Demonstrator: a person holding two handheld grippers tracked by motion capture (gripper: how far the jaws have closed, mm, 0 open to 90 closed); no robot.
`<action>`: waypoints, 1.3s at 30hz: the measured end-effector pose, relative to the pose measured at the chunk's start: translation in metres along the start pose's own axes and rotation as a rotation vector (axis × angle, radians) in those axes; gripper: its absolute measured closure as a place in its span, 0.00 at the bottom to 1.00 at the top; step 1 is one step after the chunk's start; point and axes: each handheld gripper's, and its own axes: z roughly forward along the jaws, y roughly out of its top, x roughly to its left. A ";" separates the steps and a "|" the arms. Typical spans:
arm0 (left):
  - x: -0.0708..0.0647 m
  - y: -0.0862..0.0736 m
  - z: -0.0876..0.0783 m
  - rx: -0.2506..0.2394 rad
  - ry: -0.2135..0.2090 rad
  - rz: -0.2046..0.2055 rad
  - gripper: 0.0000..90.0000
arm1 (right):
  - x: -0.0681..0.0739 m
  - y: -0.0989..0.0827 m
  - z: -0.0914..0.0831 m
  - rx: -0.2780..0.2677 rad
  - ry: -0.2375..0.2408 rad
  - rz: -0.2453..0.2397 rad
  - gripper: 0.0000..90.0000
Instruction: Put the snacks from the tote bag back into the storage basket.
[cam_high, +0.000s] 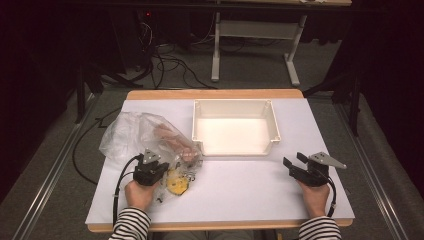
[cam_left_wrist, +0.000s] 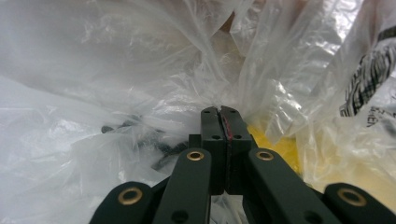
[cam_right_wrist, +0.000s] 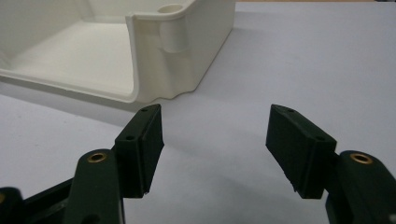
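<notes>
My left gripper (cam_high: 159, 159), lower left of the high view, has its jaws pressed together on a fold of the plastic bag (cam_high: 135, 134). Right gripper (cam_high: 296, 161) idles spread, lower right, nothing btwn. Step: securing bag. Next, prob: lift w/o tearing, toward white bin (cam_high: 235, 106).

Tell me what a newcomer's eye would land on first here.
The crumpled clear plastic bag at the table's left, with something yellow inside, and the left gripper shut against its film. Next, the empty cream tray at the table's middle. The right gripper rests open near the tray's corner, holding nothing.
</notes>
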 end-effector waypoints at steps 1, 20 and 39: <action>-0.001 0.000 0.000 -0.001 0.003 0.006 1.00 | 0.000 0.000 0.000 0.000 0.000 0.000 0.41; -0.027 0.004 -0.012 -0.053 -0.067 0.065 1.00 | 0.000 0.000 -0.001 -0.003 0.000 0.002 0.41; -0.066 0.006 -0.012 -0.081 -0.122 0.135 1.00 | 0.001 0.000 -0.001 -0.004 -0.004 -0.002 0.41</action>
